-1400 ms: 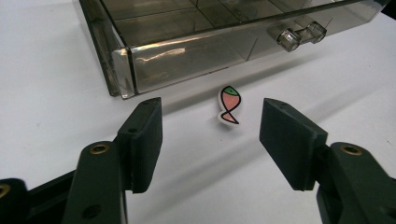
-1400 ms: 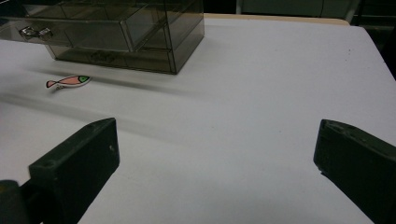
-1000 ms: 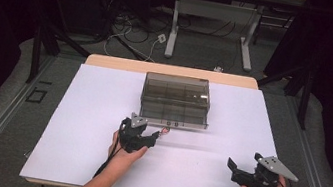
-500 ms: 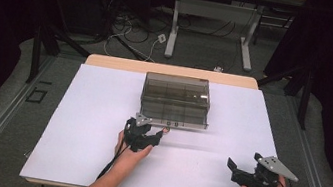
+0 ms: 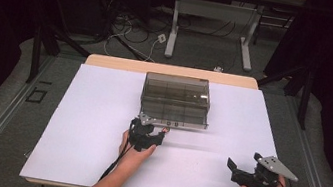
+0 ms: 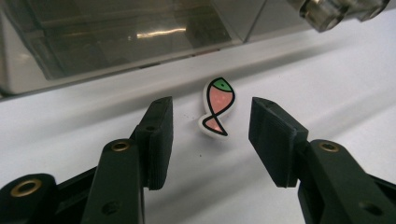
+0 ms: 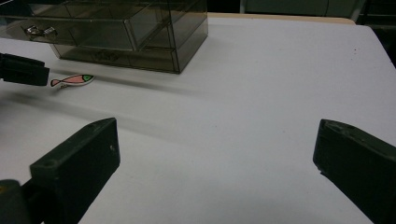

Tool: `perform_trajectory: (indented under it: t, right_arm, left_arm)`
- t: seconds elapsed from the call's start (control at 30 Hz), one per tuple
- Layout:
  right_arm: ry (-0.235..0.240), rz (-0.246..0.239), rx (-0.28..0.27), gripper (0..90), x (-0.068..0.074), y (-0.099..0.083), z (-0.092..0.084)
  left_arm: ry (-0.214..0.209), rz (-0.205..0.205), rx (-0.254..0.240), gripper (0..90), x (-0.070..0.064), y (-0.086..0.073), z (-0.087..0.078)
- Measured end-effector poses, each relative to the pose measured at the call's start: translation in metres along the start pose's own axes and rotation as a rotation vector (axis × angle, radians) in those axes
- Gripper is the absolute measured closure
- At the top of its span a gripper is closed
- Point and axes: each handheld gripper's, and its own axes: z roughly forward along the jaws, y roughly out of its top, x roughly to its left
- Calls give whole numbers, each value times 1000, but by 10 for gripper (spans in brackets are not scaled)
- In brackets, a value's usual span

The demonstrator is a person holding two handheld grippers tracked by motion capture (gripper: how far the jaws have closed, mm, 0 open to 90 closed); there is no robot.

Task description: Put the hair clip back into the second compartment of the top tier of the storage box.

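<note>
Ahead of both grippers on the white table (image 5: 100, 113) stands the smoky clear drawer cabinet (image 5: 176, 100), drawers facing me. My left gripper (image 5: 158, 135) sits just short of its front, jaws apart and just now narrowing, nothing pinched yet. Between them, slightly ahead of the tips and touching neither pad, the little pink fish sticker piece (image 6: 217, 107) lies flat on the table, green head towards the cabinet. My right gripper (image 5: 233, 167) waits well off to the side, jaws spread wide on nothing. I read this as the approach to the pick: next I need to ease forward and low, then close across that thin, flat body without skidding it away.
</note>
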Motion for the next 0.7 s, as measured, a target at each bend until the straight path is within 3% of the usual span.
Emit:
perform_trajectory:
  t: [0.53,0.7]
  right_arm:
    - [4,0,1,4,0,-1,1]
    - [6,3,6,4,0,-1,1]
  left_arm:
    - [27,20,30,569,-7,-2,12]
    - [40,44,26,608,-10,-3,14]
